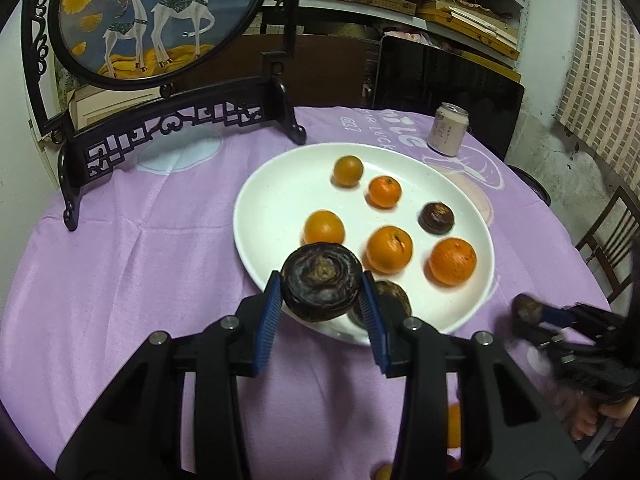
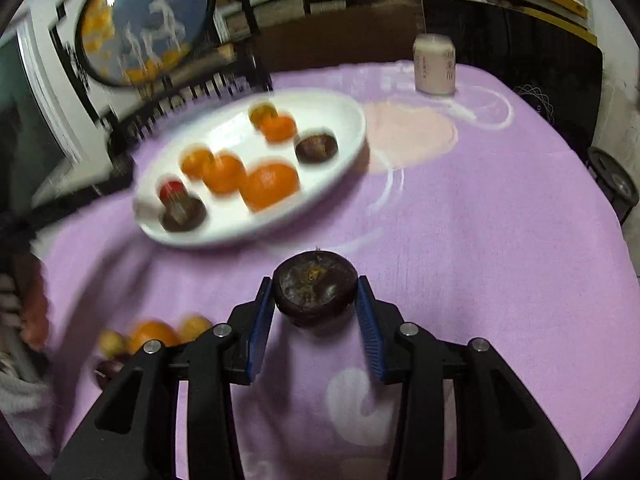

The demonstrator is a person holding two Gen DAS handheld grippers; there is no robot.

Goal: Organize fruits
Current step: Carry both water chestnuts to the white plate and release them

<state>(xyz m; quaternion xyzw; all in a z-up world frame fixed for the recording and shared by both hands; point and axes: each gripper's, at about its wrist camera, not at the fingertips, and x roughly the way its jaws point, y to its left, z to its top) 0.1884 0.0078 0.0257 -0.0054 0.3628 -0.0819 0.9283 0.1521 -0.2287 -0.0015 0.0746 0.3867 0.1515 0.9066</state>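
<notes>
A purple cloth [image 1: 160, 280] covers the table, a white plate [image 1: 272, 184] on it; five oranges [image 1: 389, 249] and two dark fruits [image 1: 436, 218] lie in the plate; the left gripper [image 1: 322, 300] is clamped on a dark, flattish, wrinkled fruit [image 1: 322, 286] over the plate's near rim; the right gripper [image 2: 316, 304] is clamped on a similar one [image 2: 315, 288] above the cloth.

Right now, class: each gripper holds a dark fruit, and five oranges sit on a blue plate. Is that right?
Not quite. The plate is white, not blue, as the left wrist view shows. The left gripper and right gripper each hold a dark fruit, and five oranges sit there.
</notes>
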